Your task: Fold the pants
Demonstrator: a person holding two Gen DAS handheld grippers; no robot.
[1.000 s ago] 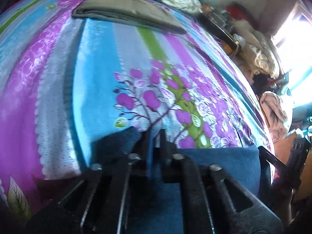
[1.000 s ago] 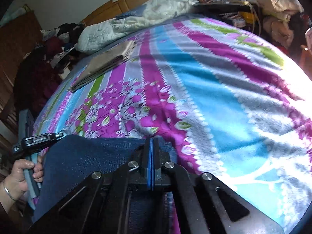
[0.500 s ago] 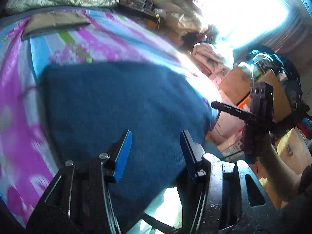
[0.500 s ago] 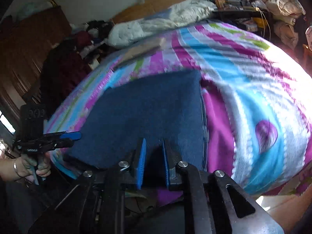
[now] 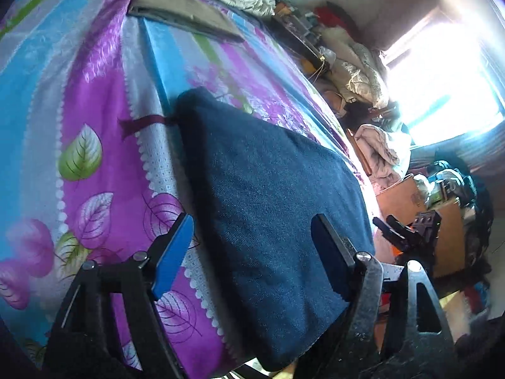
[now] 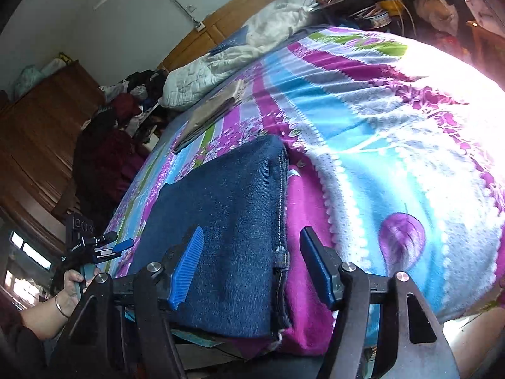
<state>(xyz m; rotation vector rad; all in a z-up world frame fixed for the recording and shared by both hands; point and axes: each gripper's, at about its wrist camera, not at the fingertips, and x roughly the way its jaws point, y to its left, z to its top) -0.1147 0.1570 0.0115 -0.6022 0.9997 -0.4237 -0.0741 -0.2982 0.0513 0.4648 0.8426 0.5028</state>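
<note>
While both tools hang off the near edge of the bed [image 6: 394,132], the pants [image 6: 227,221] lie folded into a thick blue denim rectangle on the flowered bedspread, their near end reaching the mattress edge and their stitched seam side stacked in layers toward the right. The left gripper [image 5: 252,249] has its jaws spread wide with nothing between them, hovering above the near left part of the bundle; the right gripper [image 6: 249,262] is likewise parted and empty, straddling the seam edge at the near right corner. Neither one touches the cloth, as far as I can judge from where I stand. In the right wrist view a hand [image 6: 71,284] holds the left tool out past the bed's side, and in the left wrist view the other tool shows dark against the bright window. To my eye the fold is laid down and released, so the step in hand is a check or a tidy-up. Whether another fold is wanted I cannot say for sure, since glare and the curved lens hide how even the far end lies. If one more is wanted, each claw must close on a near corner, gathering all the layers at once, then carry them together toward the far end so the stack does not slide apart. A folded tan garment [image 6: 208,113] rests farther up the bed, well apart from the denim.
</note>
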